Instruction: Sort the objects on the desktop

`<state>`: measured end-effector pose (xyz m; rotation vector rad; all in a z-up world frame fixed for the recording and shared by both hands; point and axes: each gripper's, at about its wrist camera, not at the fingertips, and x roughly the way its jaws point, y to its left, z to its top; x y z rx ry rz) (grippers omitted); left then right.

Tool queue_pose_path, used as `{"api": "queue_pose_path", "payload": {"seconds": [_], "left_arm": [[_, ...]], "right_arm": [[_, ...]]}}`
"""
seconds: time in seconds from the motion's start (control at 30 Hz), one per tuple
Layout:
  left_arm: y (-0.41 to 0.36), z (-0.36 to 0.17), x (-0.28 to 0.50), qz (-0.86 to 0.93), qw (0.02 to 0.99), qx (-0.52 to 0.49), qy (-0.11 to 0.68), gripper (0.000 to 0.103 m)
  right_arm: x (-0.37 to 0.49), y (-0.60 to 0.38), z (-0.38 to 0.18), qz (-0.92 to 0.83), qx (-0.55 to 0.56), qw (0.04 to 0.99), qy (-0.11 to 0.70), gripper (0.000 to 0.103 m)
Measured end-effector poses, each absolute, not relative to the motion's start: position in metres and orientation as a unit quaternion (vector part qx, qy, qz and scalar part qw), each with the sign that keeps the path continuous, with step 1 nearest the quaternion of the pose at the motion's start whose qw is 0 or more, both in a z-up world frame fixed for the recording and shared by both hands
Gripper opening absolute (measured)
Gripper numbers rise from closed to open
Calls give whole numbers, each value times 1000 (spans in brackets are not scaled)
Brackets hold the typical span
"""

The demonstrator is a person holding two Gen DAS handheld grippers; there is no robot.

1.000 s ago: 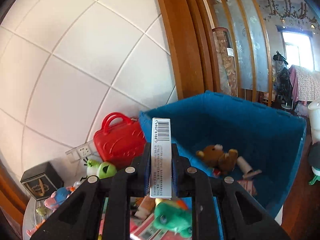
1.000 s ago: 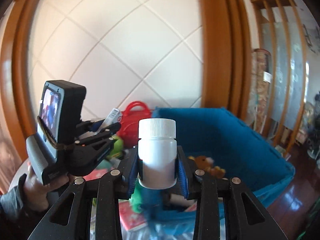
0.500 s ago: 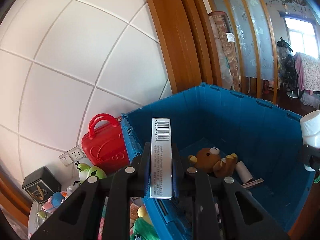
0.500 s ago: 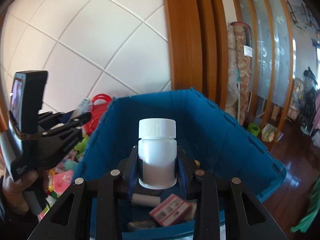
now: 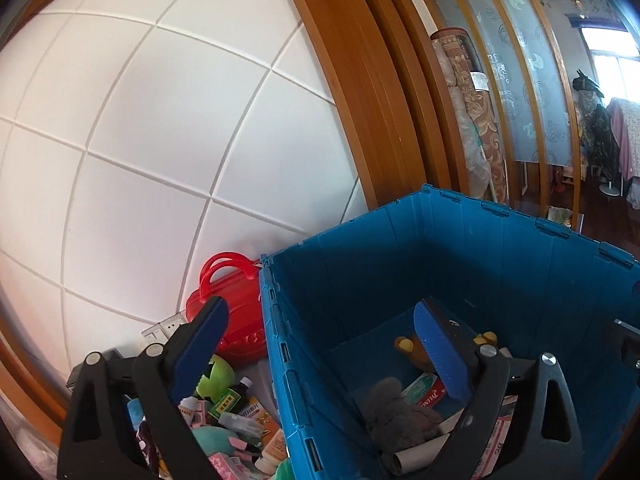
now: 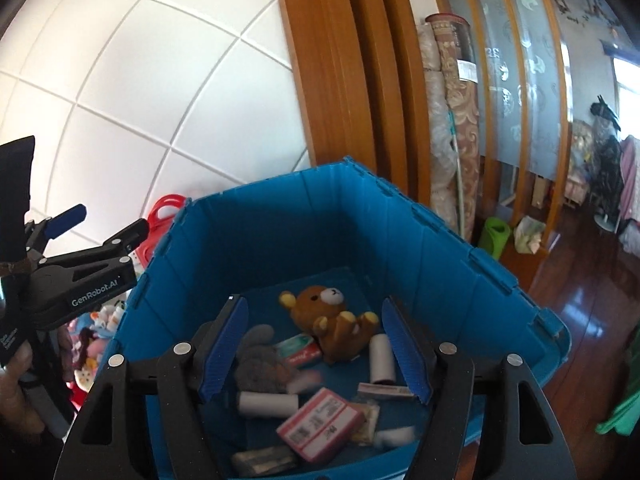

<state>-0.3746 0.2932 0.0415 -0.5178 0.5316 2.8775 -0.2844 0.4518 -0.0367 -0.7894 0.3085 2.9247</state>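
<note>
A blue crate (image 5: 480,206) (image 6: 400,196) stands against the white wall. My left gripper (image 5: 320,332) straddles the crate's near left wall, and its jaws are opening with nothing between them. It also shows at the left of the right wrist view, left gripper (image 6: 100,224), held by a hand. My right gripper (image 6: 314,320) hangs over the crate's inside, and its jaws are opening too, empty. Below it lie a brown teddy bear (image 6: 328,312), a grey plush (image 6: 260,356), a pink-and-white box (image 6: 320,424), white rolls (image 6: 266,400) and a blurred white bottle (image 6: 394,436).
A red toy handbag (image 5: 228,300) stands left of the crate by a wall socket (image 5: 164,326). Small boxes, bottles and plush toys (image 5: 228,416) crowd the table beside it. A wooden door frame (image 5: 360,100) and rolled carpets (image 6: 452,120) rise behind the crate.
Both grippers moved over the crate and opened. The slim barcode box has left the left jaws and the white bottle has left the right jaws.
</note>
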Motion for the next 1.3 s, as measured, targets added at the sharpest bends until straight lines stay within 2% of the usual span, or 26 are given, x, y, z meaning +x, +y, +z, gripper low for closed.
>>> {"api": "queue_pose_path", "payload": {"seconds": [0.33, 0.97, 1.3], "left_arm": [[287, 47, -367, 967, 78, -168, 173, 95], [250, 50, -337, 975, 60, -157, 143, 95], [198, 40, -312, 980, 36, -155, 119, 95]], "right_arm": [[-272, 445, -34, 963, -248, 36, 102, 72], [-256, 412, -37, 966, -243, -9, 92, 89], [-246, 368, -33, 969, -233, -52, 69, 91]]}}
